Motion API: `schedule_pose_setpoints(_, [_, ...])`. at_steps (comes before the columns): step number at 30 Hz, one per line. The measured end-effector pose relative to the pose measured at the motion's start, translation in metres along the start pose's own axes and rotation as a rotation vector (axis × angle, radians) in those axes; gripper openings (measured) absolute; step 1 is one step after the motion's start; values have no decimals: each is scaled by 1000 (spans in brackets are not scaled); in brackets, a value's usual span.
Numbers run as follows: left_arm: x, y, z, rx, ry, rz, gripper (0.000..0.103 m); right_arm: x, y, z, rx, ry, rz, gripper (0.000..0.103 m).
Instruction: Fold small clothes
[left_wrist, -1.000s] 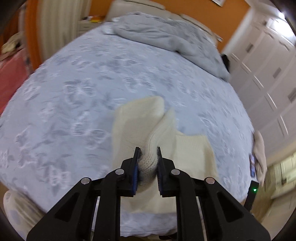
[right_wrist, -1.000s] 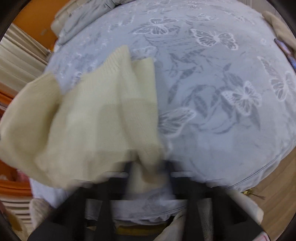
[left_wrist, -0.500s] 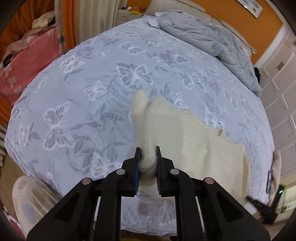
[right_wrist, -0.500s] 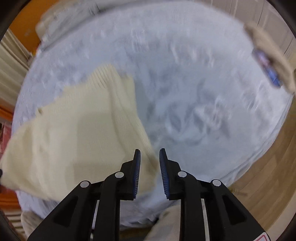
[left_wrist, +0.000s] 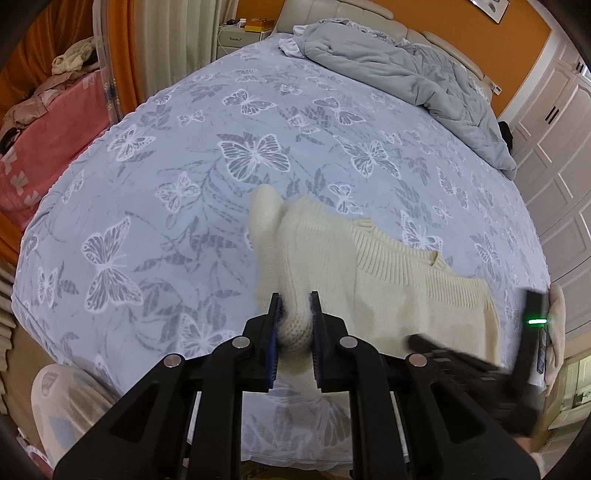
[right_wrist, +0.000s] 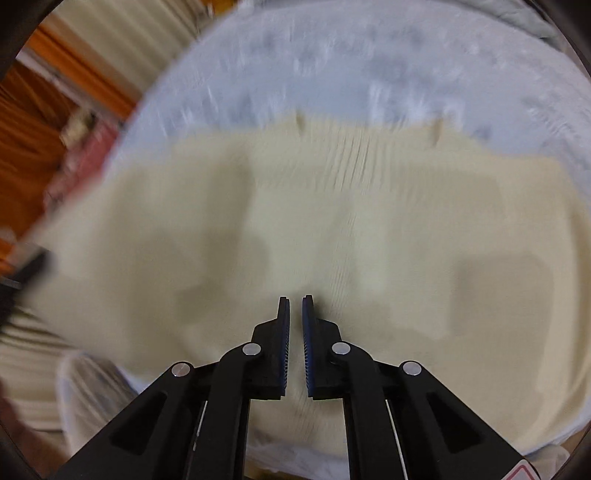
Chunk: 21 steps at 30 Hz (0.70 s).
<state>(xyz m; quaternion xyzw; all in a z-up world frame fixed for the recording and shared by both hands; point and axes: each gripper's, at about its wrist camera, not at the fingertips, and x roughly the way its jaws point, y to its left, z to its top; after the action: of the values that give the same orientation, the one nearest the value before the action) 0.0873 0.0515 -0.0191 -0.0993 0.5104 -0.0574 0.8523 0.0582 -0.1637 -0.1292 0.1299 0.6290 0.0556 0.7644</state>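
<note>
A cream knit sweater (left_wrist: 373, 273) lies on the bed near its front edge. My left gripper (left_wrist: 294, 314) is shut on a bunched edge of the sweater and holds it just above the bedspread. The sweater fills the blurred right wrist view (right_wrist: 332, 229), spread flat. My right gripper (right_wrist: 296, 314) is over the sweater with its jaws nearly together and nothing between them. It also shows in the left wrist view (left_wrist: 480, 365) as a dark blur at the sweater's right edge.
The bed has a pale blue butterfly bedspread (left_wrist: 184, 177). A grey duvet (left_wrist: 406, 74) is heaped at the far end. A pink blanket (left_wrist: 44, 147) lies to the left. White wardrobe doors (left_wrist: 554, 166) stand to the right. A beige cloth (left_wrist: 556, 325) lies at the bed's right edge.
My right gripper let go of the sweater, swung left over it and closed to a narrow gap. My left gripper kept its hold and the sweater spread out flatter.
</note>
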Motion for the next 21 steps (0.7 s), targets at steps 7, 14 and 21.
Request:
schedule_pose_setpoints(7, [4, 13, 0, -22, 15, -8, 13, -31, -22, 2, 64, -104, 55, 3])
schedule_pose_setpoints(14, [11, 30, -1, -51, 38, -4, 13, -116, -178, -65, 371, -229, -189, 42])
schedule_pose_setpoints(21, [19, 42, -5, -93, 56, 24, 13, -61, -236, -86, 509, -22, 28, 52])
